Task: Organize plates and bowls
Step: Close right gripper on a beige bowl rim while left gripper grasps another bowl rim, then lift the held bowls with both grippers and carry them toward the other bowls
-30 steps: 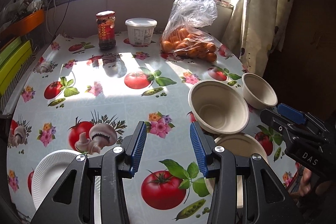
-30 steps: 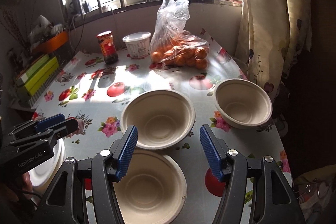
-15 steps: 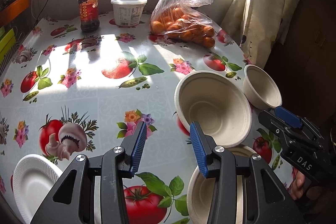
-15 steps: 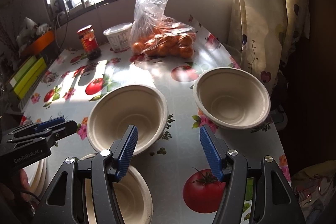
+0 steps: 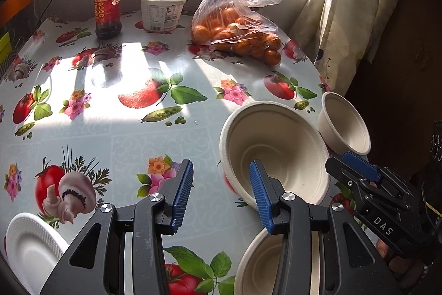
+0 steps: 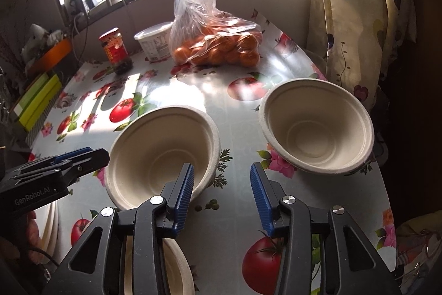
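Three beige paper bowls stand on the fruit-print tablecloth. The middle bowl sits right ahead of both grippers. My left gripper is open; the bowl's near-left rim shows between its fingers, untouched. My right gripper has its jaws closing over bare cloth, its left finger in front of that bowl's near-right rim. A second bowl stands at the right edge. The third bowl lies under the grippers. A white plate is at the near left.
At the back stand a red sauce jar, a white tub and a plastic bag of oranges. A curtain hangs past the table's right edge. Green boxes lie off the left side.
Both grippers have come forward and lower toward the middle bowl, which now looms larger. The right gripper's jaws have narrowed. The left jaws keep the same gap.
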The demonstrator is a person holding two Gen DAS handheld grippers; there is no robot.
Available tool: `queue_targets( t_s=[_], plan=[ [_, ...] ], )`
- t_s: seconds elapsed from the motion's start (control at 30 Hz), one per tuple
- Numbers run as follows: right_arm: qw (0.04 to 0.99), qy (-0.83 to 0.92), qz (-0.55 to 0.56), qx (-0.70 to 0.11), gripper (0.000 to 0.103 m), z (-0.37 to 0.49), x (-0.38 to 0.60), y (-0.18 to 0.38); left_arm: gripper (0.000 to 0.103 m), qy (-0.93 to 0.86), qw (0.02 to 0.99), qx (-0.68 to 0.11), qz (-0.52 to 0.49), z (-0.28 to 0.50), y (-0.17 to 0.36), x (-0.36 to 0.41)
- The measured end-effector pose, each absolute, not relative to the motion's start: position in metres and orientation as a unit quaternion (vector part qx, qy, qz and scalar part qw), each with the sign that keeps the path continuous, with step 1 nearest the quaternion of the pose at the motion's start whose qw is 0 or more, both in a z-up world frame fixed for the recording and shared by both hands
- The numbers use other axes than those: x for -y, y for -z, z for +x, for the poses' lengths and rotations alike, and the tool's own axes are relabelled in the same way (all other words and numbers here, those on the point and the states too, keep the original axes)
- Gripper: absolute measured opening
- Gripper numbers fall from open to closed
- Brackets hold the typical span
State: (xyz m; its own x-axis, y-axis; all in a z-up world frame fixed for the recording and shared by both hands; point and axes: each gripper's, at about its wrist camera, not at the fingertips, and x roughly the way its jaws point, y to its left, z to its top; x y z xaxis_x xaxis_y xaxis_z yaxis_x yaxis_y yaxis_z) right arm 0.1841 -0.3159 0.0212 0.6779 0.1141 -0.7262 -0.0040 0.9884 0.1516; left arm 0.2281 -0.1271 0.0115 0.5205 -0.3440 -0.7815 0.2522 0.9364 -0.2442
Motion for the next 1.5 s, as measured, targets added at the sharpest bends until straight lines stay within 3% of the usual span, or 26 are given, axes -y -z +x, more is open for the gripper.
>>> queue_targets(
  t_s=[0.17,0.43,0.67,0.87,0.93,1.5],
  plan=[
    [0.911,-0.039,0.076,-0.405,0.033,0.188,0.317,-0.017,0.044,0.175,0.868,-0.460,-0.059,0.232,-0.009,0.128],
    [0.908,-0.049,0.083,-0.407,0.022,0.191,0.318,-0.013,0.032,0.177,0.863,-0.469,-0.057,0.236,-0.003,0.132],
    [0.908,-0.057,0.086,-0.407,0.015,0.192,0.316,-0.013,0.030,0.179,0.863,-0.469,-0.055,0.237,-0.002,0.133],
    [0.909,-0.060,0.086,-0.404,0.013,0.191,0.315,-0.014,0.028,0.181,0.863,-0.468,-0.053,0.238,-0.002,0.135],
    [0.909,-0.061,0.086,-0.404,0.013,0.192,0.315,-0.014,0.022,0.183,0.863,-0.467,-0.052,0.238,-0.002,0.136],
    [0.910,-0.060,0.100,-0.397,0.011,0.191,0.319,-0.014,0.021,0.183,0.862,-0.468,-0.074,0.241,0.000,0.128]
  ],
)
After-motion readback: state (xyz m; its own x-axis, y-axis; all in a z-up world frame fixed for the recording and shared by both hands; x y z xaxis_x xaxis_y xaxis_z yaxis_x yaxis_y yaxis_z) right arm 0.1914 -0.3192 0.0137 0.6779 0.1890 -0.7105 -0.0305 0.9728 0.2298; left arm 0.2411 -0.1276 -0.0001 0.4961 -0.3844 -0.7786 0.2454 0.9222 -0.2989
